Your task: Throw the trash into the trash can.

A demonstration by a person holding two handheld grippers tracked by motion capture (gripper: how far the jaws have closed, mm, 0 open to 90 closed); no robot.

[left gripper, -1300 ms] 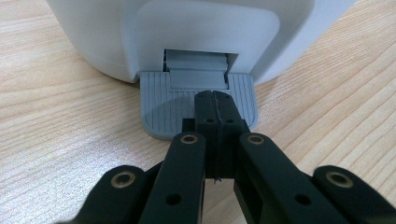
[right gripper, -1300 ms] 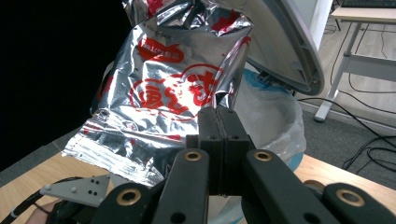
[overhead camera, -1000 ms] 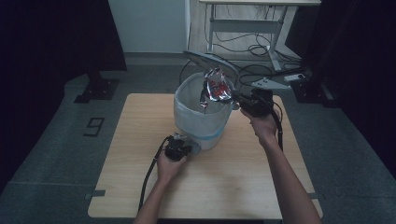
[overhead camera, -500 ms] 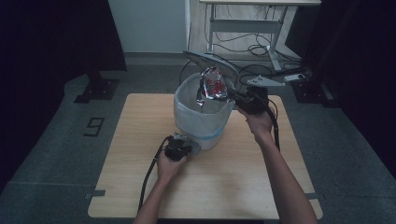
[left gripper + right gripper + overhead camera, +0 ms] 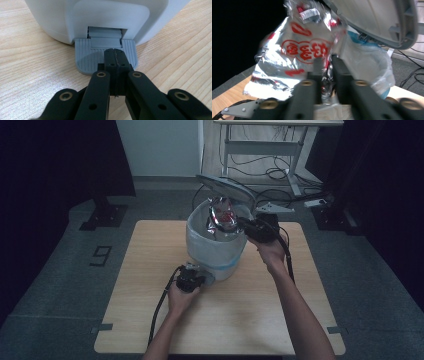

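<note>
Hanging crinkled silver-and-red foil wrapper (image 5: pixel 223 217) directly over open white pedal bin (image 5: pixel 215 251), right gripper (image 5: pixel 327 65) jaws just parting around it, left gripper (image 5: pixel 115 62) pressing shut on grey pedal (image 5: pixel 87 58).

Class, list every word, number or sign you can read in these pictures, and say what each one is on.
"9": floor mark left of the table.
Red rounded characters in a ring on the foil wrapper: blurred, not readable.
Small label at the wrapper's top: too blurred.
Nothing legible on the bin or its pedal.
</note>
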